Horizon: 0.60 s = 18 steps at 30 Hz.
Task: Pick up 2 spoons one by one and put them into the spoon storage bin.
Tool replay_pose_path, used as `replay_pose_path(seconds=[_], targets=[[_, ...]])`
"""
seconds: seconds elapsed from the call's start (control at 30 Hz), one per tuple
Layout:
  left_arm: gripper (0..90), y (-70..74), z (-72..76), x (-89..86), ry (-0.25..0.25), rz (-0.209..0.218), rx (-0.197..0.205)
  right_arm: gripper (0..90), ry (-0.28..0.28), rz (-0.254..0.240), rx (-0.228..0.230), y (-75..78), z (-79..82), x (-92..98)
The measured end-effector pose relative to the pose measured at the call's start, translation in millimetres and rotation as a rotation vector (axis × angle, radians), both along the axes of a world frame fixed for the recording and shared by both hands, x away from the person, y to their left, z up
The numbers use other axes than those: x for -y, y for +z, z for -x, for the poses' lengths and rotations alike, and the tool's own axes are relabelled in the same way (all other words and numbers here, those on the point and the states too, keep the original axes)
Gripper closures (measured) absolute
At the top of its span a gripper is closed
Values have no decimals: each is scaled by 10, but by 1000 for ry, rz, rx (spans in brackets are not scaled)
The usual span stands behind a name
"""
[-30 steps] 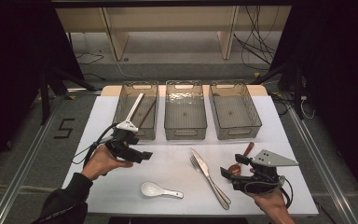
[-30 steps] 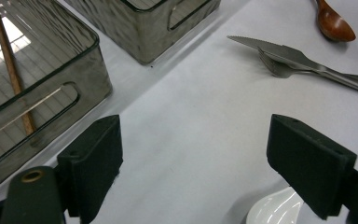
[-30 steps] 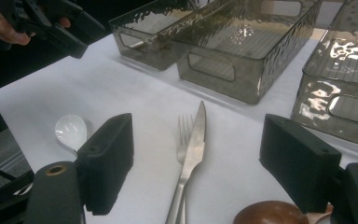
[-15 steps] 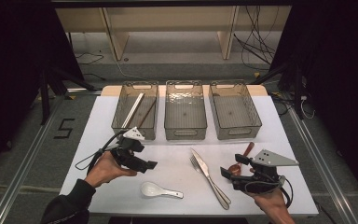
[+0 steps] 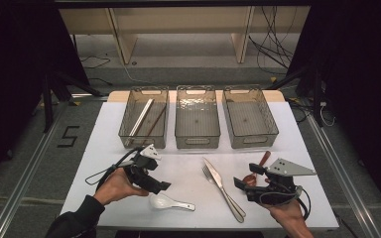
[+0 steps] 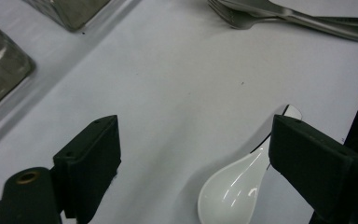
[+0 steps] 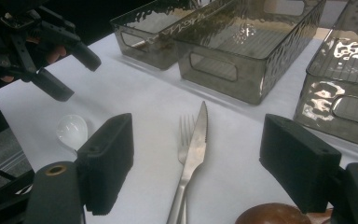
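Note:
A white ceramic spoon (image 5: 171, 202) lies near the table's front, its bowl to the left. My left gripper (image 5: 159, 188) hovers open just above that bowl. In the left gripper view the spoon (image 6: 233, 186) sits low between the spread jaws, close to the right one, and the gripper (image 6: 193, 126) holds nothing. A steel knife and fork (image 5: 223, 188) lie side by side in the middle. My right gripper (image 5: 246, 176) rests open at the front right, beside a brown wooden spoon (image 5: 258, 166). The right gripper view has the knife (image 7: 193, 154) between the jaws of that gripper (image 7: 198, 123).
Three smoky clear bins stand in a row at the back: left bin (image 5: 141, 141), middle bin (image 5: 197, 141) and right bin (image 5: 253, 140). Chopsticks (image 5: 139, 119) lie in the left bin. The white table (image 5: 104, 148) ends close behind the hands.
My left gripper has drawn back from the left bin toward the front and come down over the white spoon. The right gripper has stayed put.

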State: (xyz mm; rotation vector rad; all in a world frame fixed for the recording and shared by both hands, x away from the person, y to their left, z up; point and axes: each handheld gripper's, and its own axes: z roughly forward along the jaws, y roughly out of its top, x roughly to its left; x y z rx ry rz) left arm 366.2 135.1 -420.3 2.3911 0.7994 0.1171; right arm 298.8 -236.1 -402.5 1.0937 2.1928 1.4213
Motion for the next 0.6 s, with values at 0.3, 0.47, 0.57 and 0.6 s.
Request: replay_pose_path(seconds=[0.3, 0.47, 0.57, 0.6], targets=[[162, -105, 69, 82, -50, -72, -20, 267, 5, 6, 5, 2, 1, -24], [162, -164, 95, 122, -79, -103, -43, 267, 4, 9, 3, 0, 0, -27], [163, -219, 127, 163, -108, -127, -55, 267, 3, 9, 1, 0, -1, -30], [163, -231, 137, 178, -120, -137, -58, 267, 4, 10, 1, 0, 0, -31]])
